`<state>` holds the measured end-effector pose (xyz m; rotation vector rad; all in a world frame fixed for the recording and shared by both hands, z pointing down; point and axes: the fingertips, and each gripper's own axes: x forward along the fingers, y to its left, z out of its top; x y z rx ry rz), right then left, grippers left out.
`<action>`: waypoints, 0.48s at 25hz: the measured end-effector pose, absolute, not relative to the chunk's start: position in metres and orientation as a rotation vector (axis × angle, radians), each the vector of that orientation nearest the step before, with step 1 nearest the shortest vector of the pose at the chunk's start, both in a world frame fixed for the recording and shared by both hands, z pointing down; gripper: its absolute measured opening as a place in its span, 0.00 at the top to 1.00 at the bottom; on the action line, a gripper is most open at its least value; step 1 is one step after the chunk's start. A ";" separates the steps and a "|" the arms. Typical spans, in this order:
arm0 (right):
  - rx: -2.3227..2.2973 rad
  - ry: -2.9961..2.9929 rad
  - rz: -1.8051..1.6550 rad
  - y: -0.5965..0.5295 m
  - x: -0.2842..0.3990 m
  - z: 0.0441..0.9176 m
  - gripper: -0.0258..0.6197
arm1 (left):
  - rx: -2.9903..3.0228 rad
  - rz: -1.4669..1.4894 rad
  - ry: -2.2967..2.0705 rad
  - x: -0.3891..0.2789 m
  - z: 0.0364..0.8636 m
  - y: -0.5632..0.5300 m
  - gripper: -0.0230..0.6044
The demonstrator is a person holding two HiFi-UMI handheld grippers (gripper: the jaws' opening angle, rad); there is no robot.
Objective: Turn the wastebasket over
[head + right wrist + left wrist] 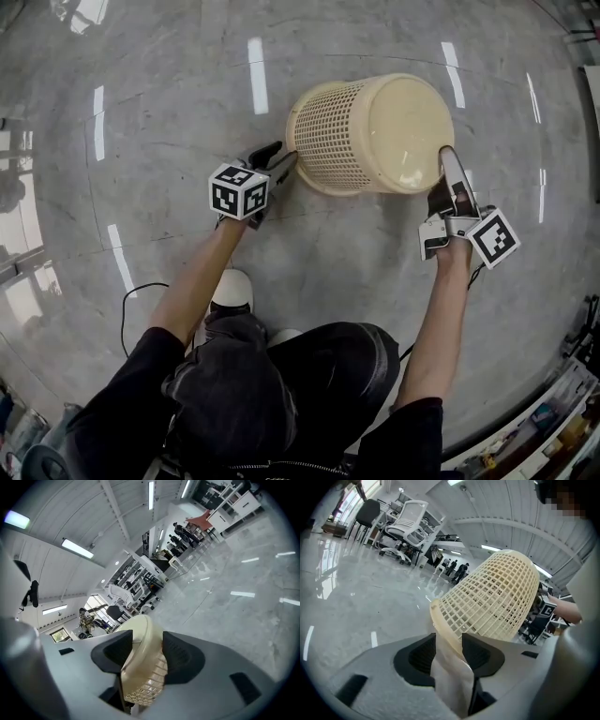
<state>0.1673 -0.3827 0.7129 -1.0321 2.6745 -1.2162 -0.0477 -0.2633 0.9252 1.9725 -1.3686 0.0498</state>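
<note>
A cream plastic lattice wastebasket (370, 131) is tipped on its side over the floor, with its solid base turned toward the head view. My left gripper (277, 167) is shut on its rim at the left. In the left gripper view the rim runs between the jaws of this gripper (448, 641) and the wastebasket (497, 597) rises beyond them. My right gripper (450, 176) is at the base edge on the right. In the right gripper view the jaws of that gripper (143, 644) close on the base edge of the wastebasket (140, 667).
The floor is glossy grey marble (141, 112) with light reflections. The person's legs and a white shoe (231, 289) are just below the grippers. A black cable (127, 314) lies at the left. Office chairs (408, 527) stand far off, and cluttered shelving (553, 422) sits at the lower right.
</note>
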 end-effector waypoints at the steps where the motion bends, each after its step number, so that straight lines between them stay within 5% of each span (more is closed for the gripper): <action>1: -1.033 2.680 -1.207 -0.383 0.168 0.712 0.64 | 1.972 0.043 -1.364 -0.046 0.925 -0.266 0.71; 5: -1.028 2.715 -1.183 -0.383 0.171 0.710 0.64 | 1.929 -0.065 -1.307 -0.044 0.927 -0.272 0.71; 9: -1.033 2.731 -1.181 -0.379 0.176 0.710 0.64 | 1.884 -0.095 -1.256 -0.039 0.933 -0.272 0.87; 12: -1.055 2.726 -1.187 -0.377 0.186 0.709 0.64 | 1.872 -0.119 -1.237 -0.035 0.930 -0.273 0.88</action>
